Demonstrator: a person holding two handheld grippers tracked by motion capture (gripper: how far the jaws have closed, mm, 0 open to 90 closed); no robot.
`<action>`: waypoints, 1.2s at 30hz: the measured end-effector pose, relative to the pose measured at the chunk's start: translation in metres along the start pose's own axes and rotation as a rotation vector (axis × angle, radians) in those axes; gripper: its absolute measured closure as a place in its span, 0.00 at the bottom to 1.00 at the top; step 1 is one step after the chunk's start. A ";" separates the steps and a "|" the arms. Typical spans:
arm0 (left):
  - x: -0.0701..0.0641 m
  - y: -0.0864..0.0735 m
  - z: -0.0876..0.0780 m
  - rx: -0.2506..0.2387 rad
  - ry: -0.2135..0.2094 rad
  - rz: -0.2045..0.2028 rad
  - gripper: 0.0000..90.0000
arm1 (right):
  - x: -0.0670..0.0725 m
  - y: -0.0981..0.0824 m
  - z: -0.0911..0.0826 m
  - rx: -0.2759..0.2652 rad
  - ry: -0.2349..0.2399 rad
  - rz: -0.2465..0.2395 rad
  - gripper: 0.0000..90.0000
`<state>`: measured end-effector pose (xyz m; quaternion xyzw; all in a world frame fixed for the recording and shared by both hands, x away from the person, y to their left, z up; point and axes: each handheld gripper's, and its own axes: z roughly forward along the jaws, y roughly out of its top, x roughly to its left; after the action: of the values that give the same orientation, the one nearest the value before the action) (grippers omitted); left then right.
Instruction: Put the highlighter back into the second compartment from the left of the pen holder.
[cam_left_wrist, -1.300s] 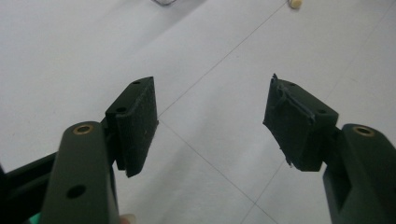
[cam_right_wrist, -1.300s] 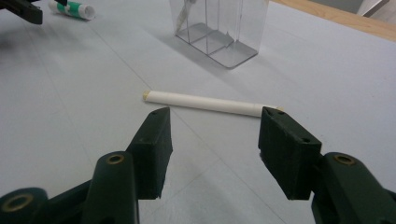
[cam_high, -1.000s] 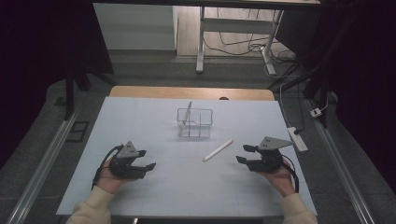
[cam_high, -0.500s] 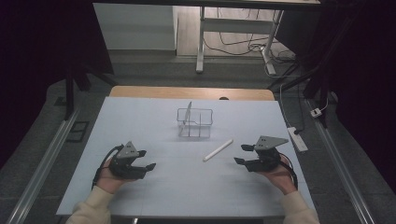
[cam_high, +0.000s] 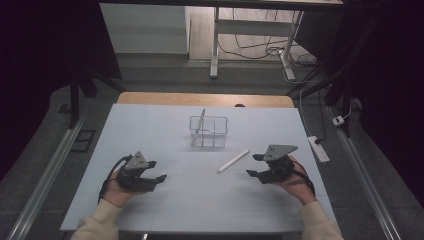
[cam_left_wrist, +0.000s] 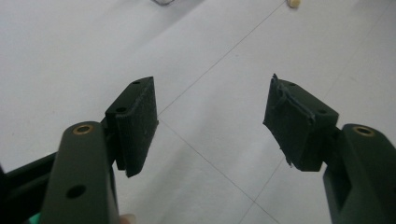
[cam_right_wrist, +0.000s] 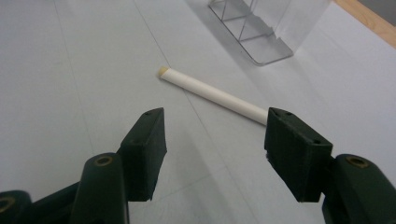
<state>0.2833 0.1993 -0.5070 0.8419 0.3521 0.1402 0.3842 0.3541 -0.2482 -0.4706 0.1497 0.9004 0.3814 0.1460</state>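
A white stick (cam_high: 233, 161) lies flat on the pale table (cam_high: 200, 200) just right of centre in the high view, slanting up to the right, below the clear wire-edged rack (cam_high: 208, 131). The right gripper (cam_high: 254, 166) sits just right of the stick, apart from it; its jaws have just been opening, stand wide and hold nothing. At lower left the left gripper (cam_high: 156, 171) rests with jaws wide apart, empty.
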 end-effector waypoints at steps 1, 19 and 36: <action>0.000 0.000 0.000 0.000 0.000 -0.001 0.38 | 0.000 0.002 0.002 0.002 0.003 -0.007 0.42; 0.000 0.000 0.000 -0.001 -0.004 0.002 0.38 | -0.013 0.028 0.030 0.092 0.073 -0.111 0.42; 0.000 0.000 0.002 0.005 -0.009 0.004 0.38 | -0.027 0.052 0.066 0.226 0.183 -0.226 0.36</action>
<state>0.2842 0.1983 -0.5078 0.8441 0.3489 0.1365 0.3835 0.4118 -0.1813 -0.4728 0.0278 0.9581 0.2711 0.0876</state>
